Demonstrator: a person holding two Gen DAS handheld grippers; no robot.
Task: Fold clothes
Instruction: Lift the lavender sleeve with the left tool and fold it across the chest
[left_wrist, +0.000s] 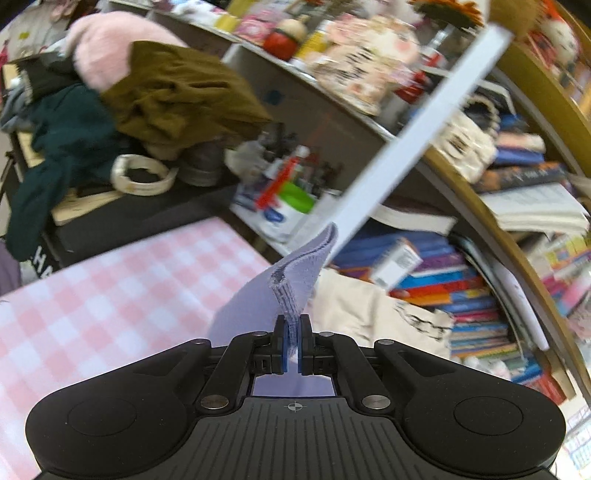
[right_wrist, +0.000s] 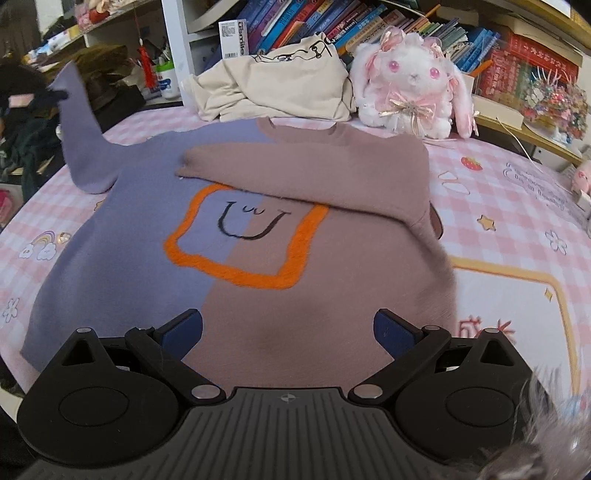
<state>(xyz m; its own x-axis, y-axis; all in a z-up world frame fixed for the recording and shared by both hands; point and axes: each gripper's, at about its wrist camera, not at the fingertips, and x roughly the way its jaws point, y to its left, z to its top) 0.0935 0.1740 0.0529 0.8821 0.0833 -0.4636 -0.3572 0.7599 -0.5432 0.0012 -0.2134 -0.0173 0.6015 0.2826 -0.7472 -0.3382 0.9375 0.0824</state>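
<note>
A sweater, half purple and half mauve-brown (right_wrist: 236, 288), with an orange square and a smiling face, lies flat on the pink checked bed cover (right_wrist: 517, 192). Its brown sleeve (right_wrist: 303, 173) is folded across the chest. Its purple sleeve (right_wrist: 79, 125) is lifted up at the left. My left gripper (left_wrist: 293, 332) is shut on the cuff of that purple sleeve (left_wrist: 295, 280) and holds it above the bed. My right gripper (right_wrist: 288, 328) is open and empty, hovering over the sweater's lower hem.
A cream garment (right_wrist: 273, 88) and a white plush rabbit (right_wrist: 410, 85) sit at the bed's far edge. Bookshelves (right_wrist: 369, 22) run behind. A pile of clothes (left_wrist: 147, 99) lies on a dark stand to the left. Pink checked cover (left_wrist: 110, 288) lies below the left gripper.
</note>
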